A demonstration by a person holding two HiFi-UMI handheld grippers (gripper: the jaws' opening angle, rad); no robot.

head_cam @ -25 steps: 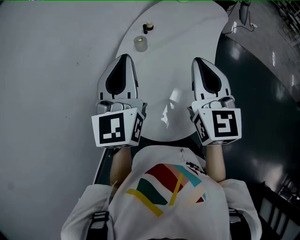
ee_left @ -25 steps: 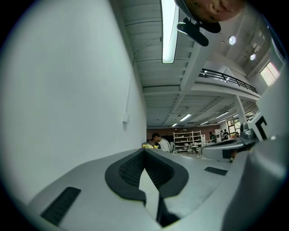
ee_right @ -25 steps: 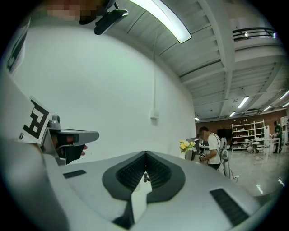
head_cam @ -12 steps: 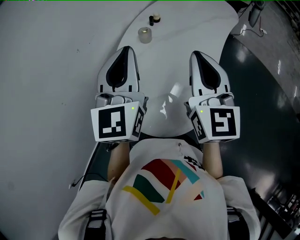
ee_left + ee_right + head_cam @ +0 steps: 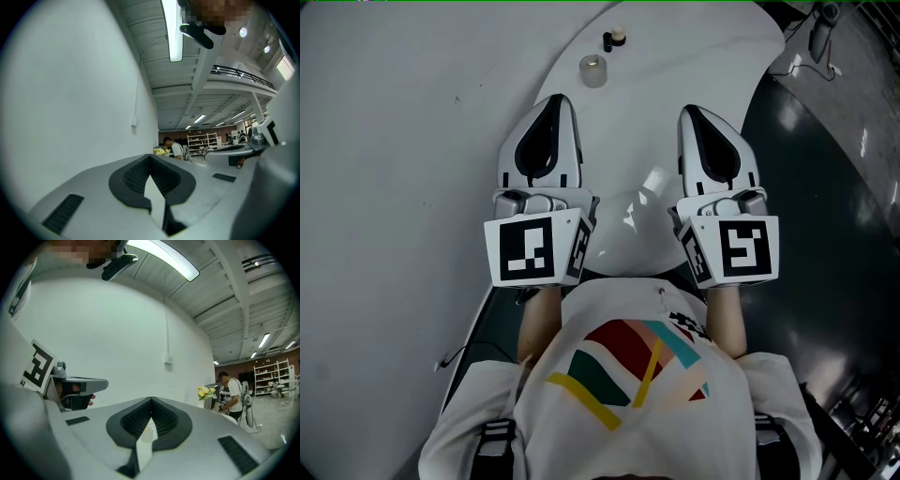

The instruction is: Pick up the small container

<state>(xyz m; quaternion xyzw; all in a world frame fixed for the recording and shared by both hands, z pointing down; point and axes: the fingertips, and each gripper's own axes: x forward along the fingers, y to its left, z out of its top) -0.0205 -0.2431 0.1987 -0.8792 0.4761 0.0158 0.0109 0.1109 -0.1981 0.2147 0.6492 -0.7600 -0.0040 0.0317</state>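
The small container point(image 5: 593, 70) stands upright on the far part of the round white worktop point(image 5: 684, 56), a short pale jar with its long axis vertical. Just behind it are a small dark bottle point(image 5: 607, 41) and a pale-topped item point(image 5: 619, 36) beside that; neither touches the jar.

Both tongs are held level over the near part of the worktop, side by side and well apart. The left tongs point(image 5: 554, 101) have their tips pressed together with nothing between them. The right tongs point(image 5: 692, 112) also meet at the tips and carry nothing. In the right gripper view the jar point(image 5: 147, 434) shows only through the slot below the closed tips, standing out ahead on the worktop, not gripped.

The jar lies ahead of both, a little to the right of the left tongs' line and further to the left of the right tongs' line. The left tongs look the nearer. Either pair would have to open before reaching forward, then close across the jar's round sides without knocking the bottle behind it
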